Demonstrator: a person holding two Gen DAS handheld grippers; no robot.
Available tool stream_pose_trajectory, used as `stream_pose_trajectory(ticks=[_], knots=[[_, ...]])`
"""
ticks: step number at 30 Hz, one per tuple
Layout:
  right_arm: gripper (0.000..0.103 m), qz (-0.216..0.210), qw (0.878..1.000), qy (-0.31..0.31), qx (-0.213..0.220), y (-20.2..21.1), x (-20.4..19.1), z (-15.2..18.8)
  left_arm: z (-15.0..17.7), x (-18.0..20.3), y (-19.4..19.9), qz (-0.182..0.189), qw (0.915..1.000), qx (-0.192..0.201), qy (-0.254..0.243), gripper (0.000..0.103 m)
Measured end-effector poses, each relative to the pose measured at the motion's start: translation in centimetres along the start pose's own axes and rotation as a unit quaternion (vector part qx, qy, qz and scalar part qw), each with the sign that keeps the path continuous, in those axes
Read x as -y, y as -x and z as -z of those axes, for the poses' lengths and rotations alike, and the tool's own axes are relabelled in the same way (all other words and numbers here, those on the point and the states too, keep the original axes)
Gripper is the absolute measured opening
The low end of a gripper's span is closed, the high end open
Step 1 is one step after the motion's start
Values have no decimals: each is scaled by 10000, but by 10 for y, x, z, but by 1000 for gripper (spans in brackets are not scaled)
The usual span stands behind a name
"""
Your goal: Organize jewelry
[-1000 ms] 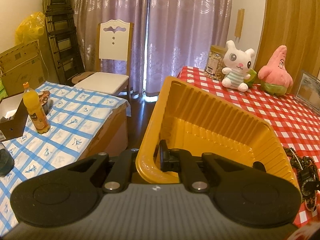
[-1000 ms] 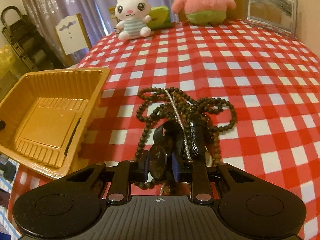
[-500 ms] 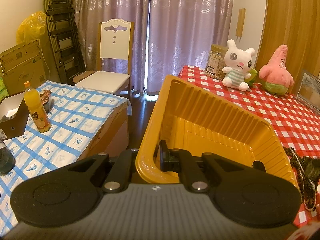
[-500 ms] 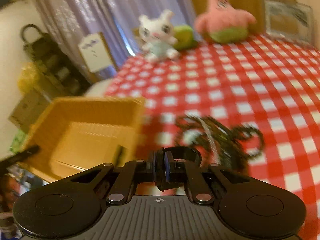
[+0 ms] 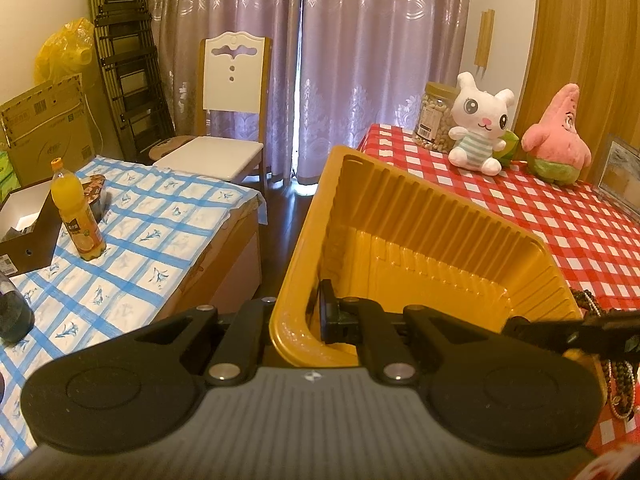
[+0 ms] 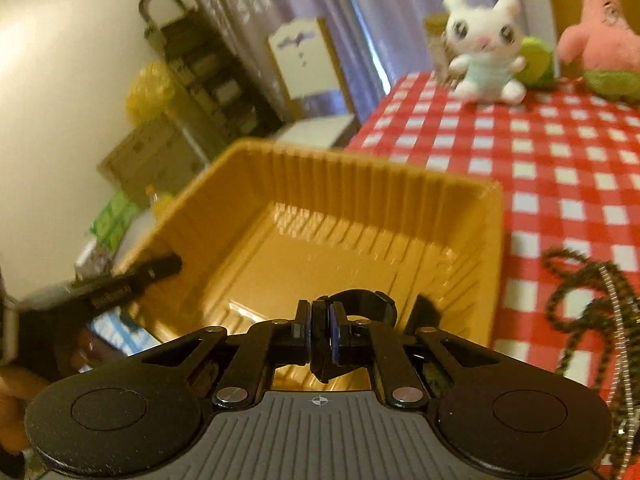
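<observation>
My left gripper (image 5: 298, 316) is shut on the near rim of a ribbed yellow plastic tray (image 5: 420, 240) at the edge of the red checked table. My right gripper (image 6: 320, 332) is shut on a black watch (image 6: 360, 300) and holds it over the near side of the tray (image 6: 320, 220). The left gripper (image 6: 120, 280) shows at the tray's left wall in the right wrist view. A pile of dark bead necklaces and a silver chain (image 6: 592, 300) lies on the cloth right of the tray; it also shows in the left wrist view (image 5: 616, 368).
A white plush rabbit (image 5: 480, 120), a pink star plush (image 5: 560, 136) and a nut jar (image 5: 434, 116) stand at the table's far end. A picture frame (image 5: 620, 176) is at the right. Left of the table are a blue checked table with a juice bottle (image 5: 78, 216) and a chair (image 5: 228, 120).
My right gripper lifted the black watch off the jewelry pile and carried it left, over the tray. My left gripper kept its hold on the tray rim.
</observation>
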State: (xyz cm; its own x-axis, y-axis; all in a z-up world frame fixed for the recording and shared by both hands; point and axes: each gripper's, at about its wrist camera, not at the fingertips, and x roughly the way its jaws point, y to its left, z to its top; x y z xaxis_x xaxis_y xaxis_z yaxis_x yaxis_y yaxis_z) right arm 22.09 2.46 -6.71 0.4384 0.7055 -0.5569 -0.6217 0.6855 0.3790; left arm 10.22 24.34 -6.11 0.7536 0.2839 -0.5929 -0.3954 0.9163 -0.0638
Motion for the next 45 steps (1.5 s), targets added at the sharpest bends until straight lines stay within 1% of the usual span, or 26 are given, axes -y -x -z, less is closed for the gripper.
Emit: stream_pose_trajectory(ticks=[4,7,8,9,10,12,13,14,18,21,25,27,29,31,32,34,39,44,45], knots=[[9,96,9998,84,-136,-13,-3,6,1,0,-1,-7,10000,-28,-16,7],[10,126,9997,20,-186,-16,-5,6,1,1,-2,-8,10000,-47,-13,7],[13,151,9996,20,-218,-16,-5,5,1,0,-2,-4,10000,-52,-11,7],[21,157,9996,19,-219,-14,-5,6,1,0,-2,-1,10000,-53,-16,7],[32,155,9997,17,-181,-10,-6,6,1,0,-2,0,10000,-54,-16,7],[44,173,9998,-1,-29,4,-6,5,1,-1,-2,12,10000,-50,-20,7],[46,194,9998,-17,57,12,-5,5,1,-1,-2,16,10000,-46,-24,7],[47,225,9997,-37,126,19,-4,6,1,0,-2,13,10000,-53,-18,7],[47,437,9979,-124,469,55,5,13,1,0,-3,9,10000,-70,-12,7],[47,789,9946,-281,612,84,23,28,0,1,-4,11,10000,-73,-23,7],[46,1384,9876,-571,476,117,55,57,1,1,-4,12,10000,-82,-28,7],[46,1743,9827,-525,343,128,68,73,1,1,-4,14,10000,-88,-19,7],[42,2063,9778,-351,144,134,76,86,1,1,-4,15,10000,-89,-23,7],[29,2257,9741,-163,-33,135,82,96,2,1,-4,21,9999,-101,-20,7],[26,2326,9725,-91,-117,133,84,100,3,1,-3,27,9999,-107,-27,7],[21,2364,9715,25,-189,131,84,107,5,2,-3,28,9999,-120,-44,7],[19,2333,9719,157,-265,121,85,113,6,2,-2,23,9999,-119,-52,7],[18,2328,9718,244,-275,112,88,113,5,2,-1,18,9999,-125,-53,8],[15,2315,9721,249,-279,111,88,113,5,2,-1,20,9999,-130,-48,8]])
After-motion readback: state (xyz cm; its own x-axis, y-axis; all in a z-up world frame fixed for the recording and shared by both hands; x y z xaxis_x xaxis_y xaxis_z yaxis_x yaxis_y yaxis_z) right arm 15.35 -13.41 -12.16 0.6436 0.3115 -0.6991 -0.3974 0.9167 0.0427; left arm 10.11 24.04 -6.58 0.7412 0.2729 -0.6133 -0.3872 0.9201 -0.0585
